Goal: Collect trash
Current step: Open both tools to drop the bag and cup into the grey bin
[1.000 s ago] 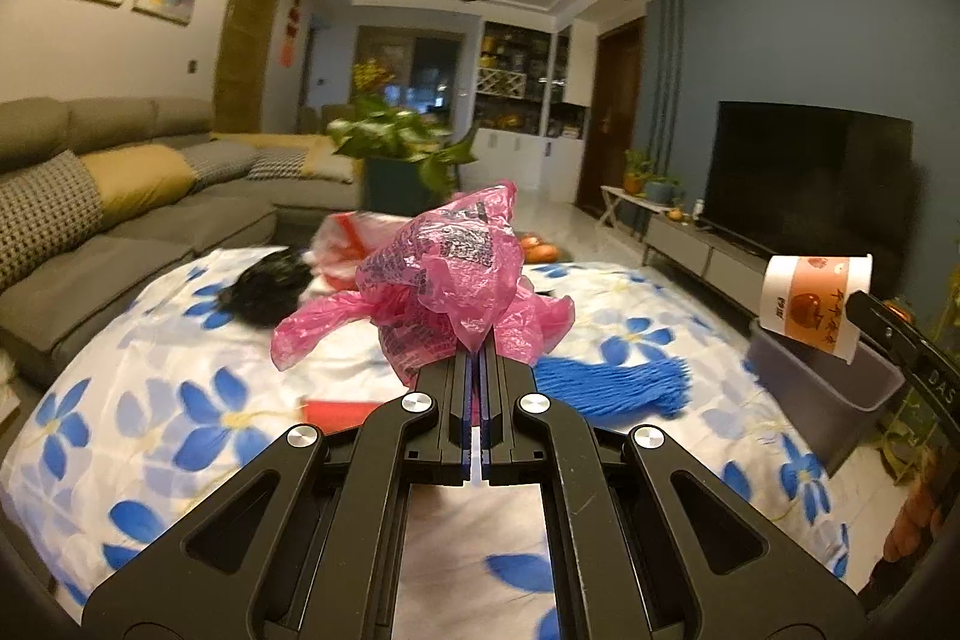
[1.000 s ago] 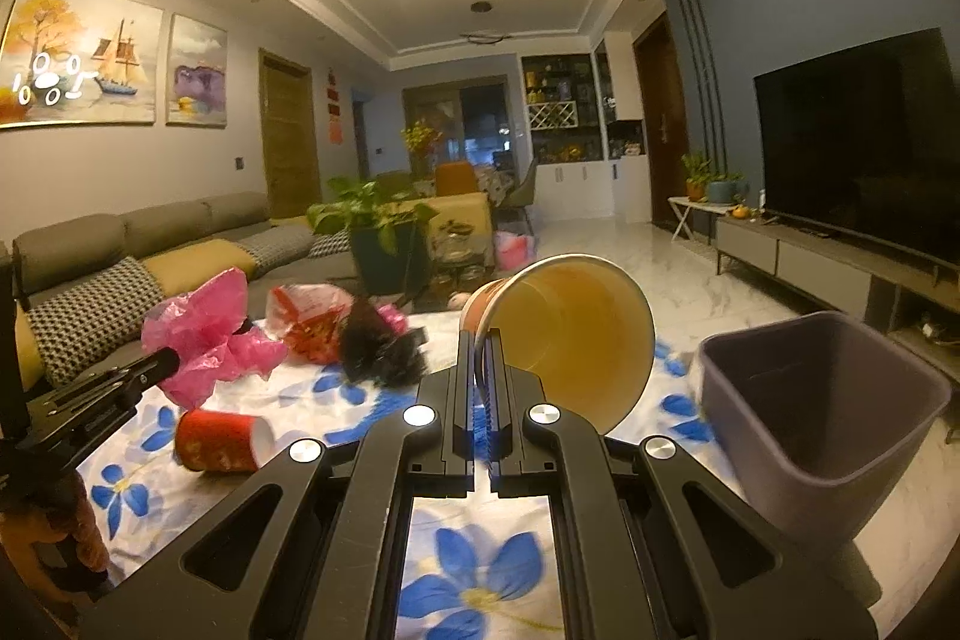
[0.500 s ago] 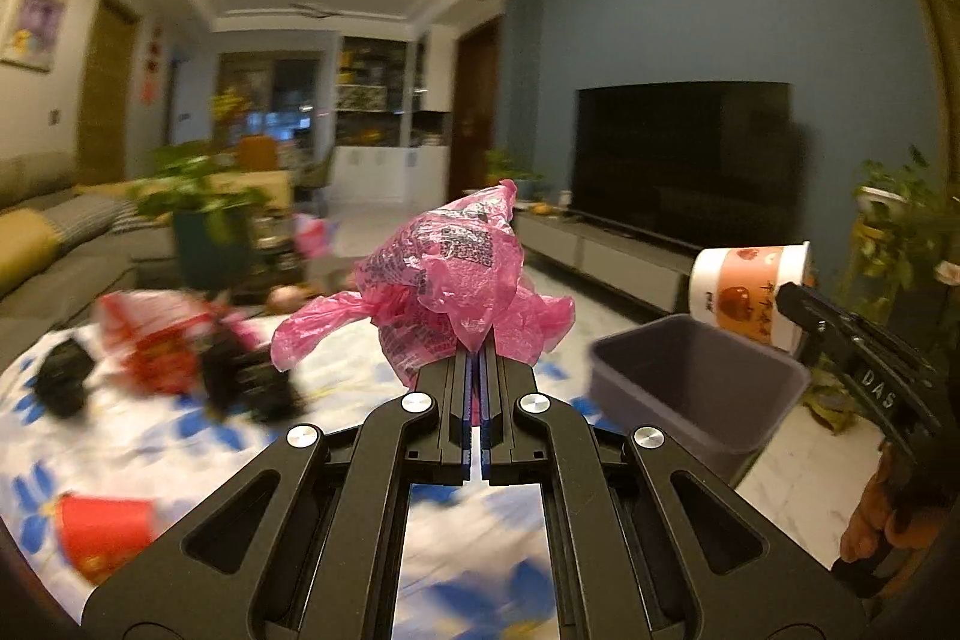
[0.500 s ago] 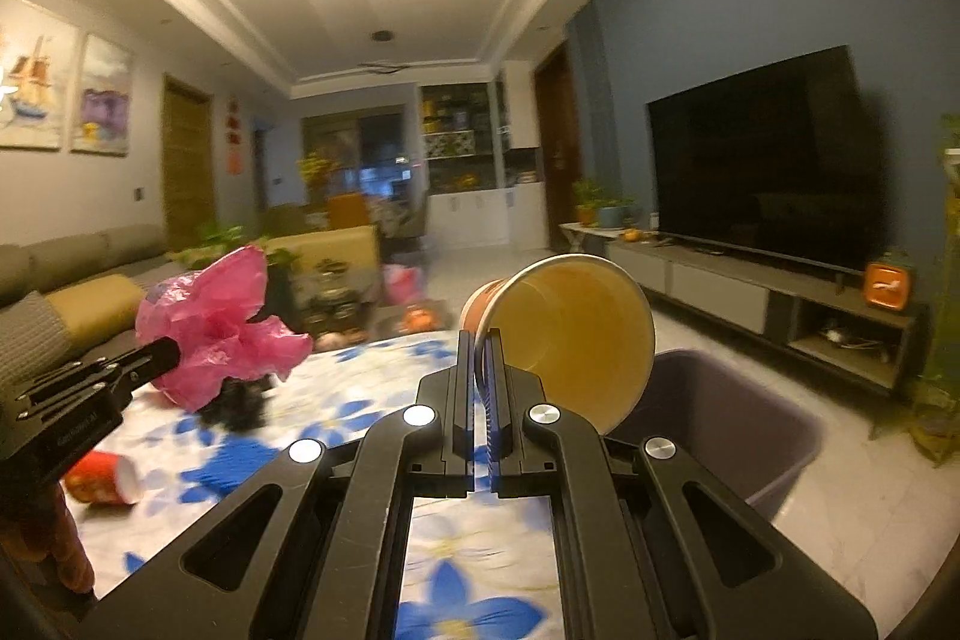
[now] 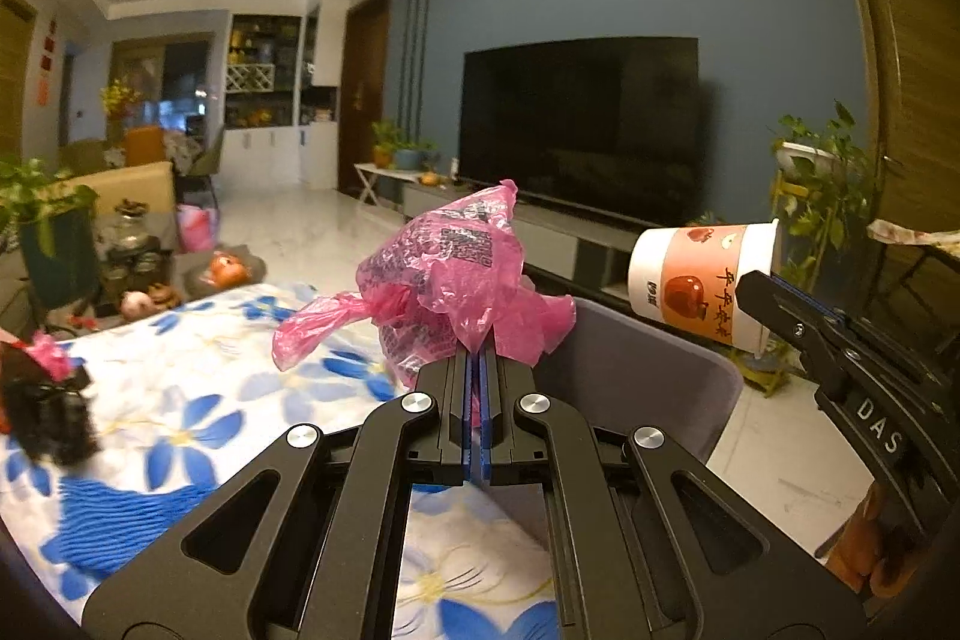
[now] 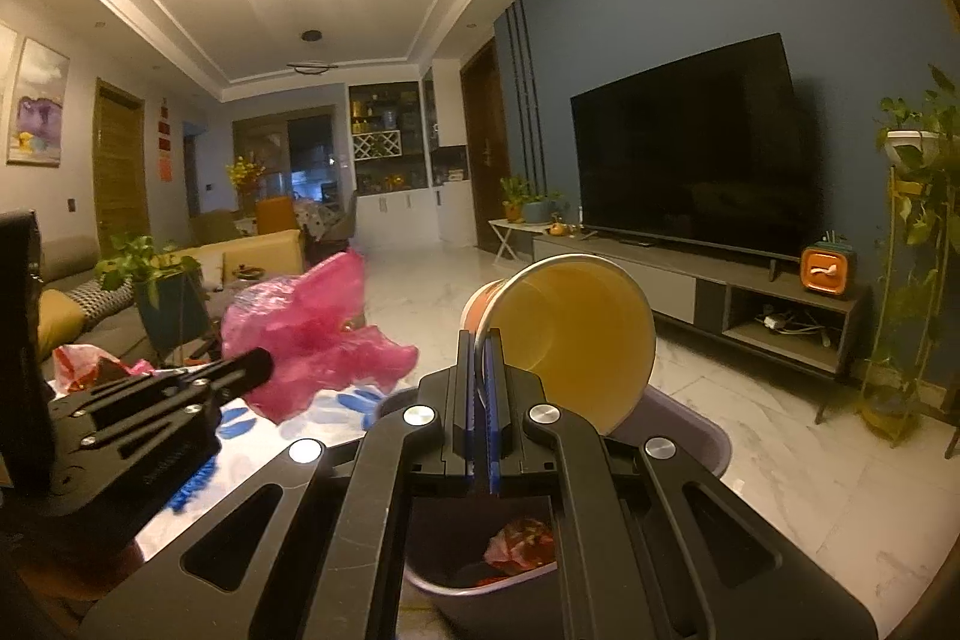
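Observation:
My left gripper [image 5: 479,349] is shut on a crumpled pink plastic bag [image 5: 456,280], held beside the near edge of a grey trash bin [image 5: 648,376]. My right gripper [image 6: 482,340] is shut on the rim of a paper cup [image 6: 576,334], tilted on its side directly above the grey trash bin [image 6: 696,436]. The paper cup [image 5: 702,280], white with an orange apple label, shows at the right of the left wrist view, over the bin. Some red trash [image 6: 519,550] lies inside the bin. The pink bag [image 6: 312,334] hangs left of the cup, in the left gripper [image 6: 258,361].
A table with a white cloth with blue flowers [image 5: 198,400] holds a black clump [image 5: 48,418] and a blue knit piece [image 5: 120,520]. A TV [image 6: 690,172] on a low console [image 6: 720,292] lines the blue wall. Plants [image 6: 912,280] stand right; marble floor surrounds the bin.
Both grippers swung right, away from the sofa and table toward the TV wall. The cup now hangs over the bin, and the pink bag has come to the bin's near edge.

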Tool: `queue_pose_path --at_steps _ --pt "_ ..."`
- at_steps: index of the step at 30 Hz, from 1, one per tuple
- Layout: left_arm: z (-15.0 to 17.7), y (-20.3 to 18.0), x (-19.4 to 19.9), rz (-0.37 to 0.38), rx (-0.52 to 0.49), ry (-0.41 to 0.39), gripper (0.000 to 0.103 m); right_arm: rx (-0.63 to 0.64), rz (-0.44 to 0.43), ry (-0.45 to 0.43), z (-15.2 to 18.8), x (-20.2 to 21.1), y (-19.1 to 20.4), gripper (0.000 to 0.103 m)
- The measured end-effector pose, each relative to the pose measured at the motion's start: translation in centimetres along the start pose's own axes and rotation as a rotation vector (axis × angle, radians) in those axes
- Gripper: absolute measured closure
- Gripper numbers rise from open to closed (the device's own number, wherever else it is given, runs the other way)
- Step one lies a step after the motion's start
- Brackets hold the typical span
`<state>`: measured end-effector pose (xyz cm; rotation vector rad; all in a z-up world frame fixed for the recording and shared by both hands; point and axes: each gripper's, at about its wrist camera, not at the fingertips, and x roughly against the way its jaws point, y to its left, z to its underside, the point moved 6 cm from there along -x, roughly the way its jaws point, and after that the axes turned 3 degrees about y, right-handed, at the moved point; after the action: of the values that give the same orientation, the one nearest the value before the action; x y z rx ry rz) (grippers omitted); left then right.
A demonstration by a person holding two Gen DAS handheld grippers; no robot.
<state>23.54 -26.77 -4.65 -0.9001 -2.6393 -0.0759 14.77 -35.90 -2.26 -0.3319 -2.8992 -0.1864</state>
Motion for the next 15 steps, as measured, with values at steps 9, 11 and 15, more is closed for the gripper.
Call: queue_pose_path --at_steps 9,11,15 --pt "0.7 -2.1 -4.0 0.050 -0.035 0.035 0.102 -0.019 0.014 0.007 0.4 -1.0 -1.5 0.099" --pt "0.8 -2.4 -4.8 0.059 -0.037 0.048 0.102 -0.023 0.014 0.007 0.4 -1.2 -1.7 0.099" --pt "1.0 -2.7 -5.6 0.075 -0.035 0.056 0.102 -0.030 0.015 0.004 0.5 -1.3 -2.2 0.099"
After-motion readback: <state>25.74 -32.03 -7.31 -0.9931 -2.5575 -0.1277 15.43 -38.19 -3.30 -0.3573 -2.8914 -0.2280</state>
